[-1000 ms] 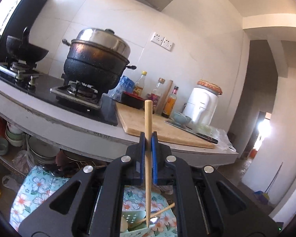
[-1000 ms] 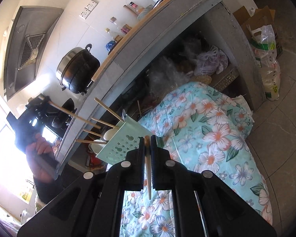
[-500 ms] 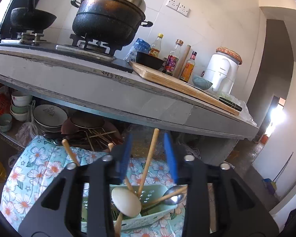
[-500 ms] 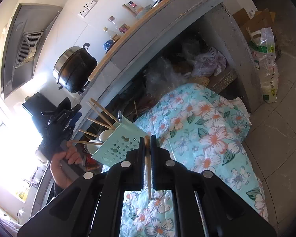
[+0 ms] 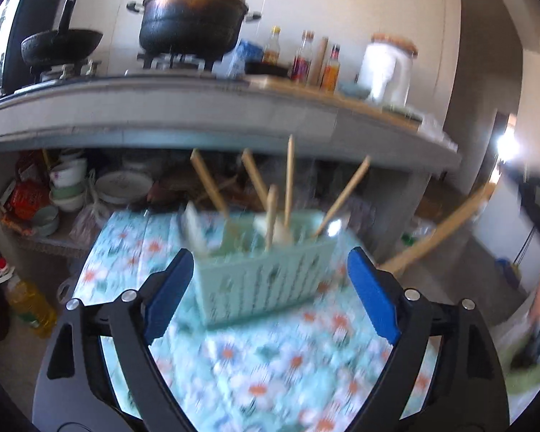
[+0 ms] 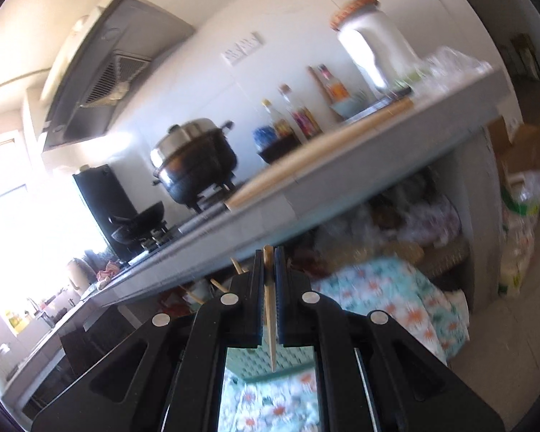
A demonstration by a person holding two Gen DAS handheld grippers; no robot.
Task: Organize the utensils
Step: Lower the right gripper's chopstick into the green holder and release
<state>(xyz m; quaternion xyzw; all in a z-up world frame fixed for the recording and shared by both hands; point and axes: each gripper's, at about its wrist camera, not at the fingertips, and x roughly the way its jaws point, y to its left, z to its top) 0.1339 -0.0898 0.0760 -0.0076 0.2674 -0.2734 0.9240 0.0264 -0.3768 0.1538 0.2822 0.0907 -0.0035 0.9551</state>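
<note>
- Left tongs [image 5: 266,282] gape wide, having just been opening; nothing sits between the blue pads.
- Just ahead of them, a mint basket [image 5: 266,280] stands on a floral cloth [image 5: 270,360], holding several wooden chopsticks [image 5: 288,180] and spoons, all leaning at odd angles.
- Right tongs [image 6: 269,262] are clamped on 1 chopstick [image 6: 270,320], its tip hanging down behind the pads, over the basket and cloth.
- Beyond both tongs runs the desk [image 5: 198,115], carrying a black pot [image 5: 192,18].
</note>
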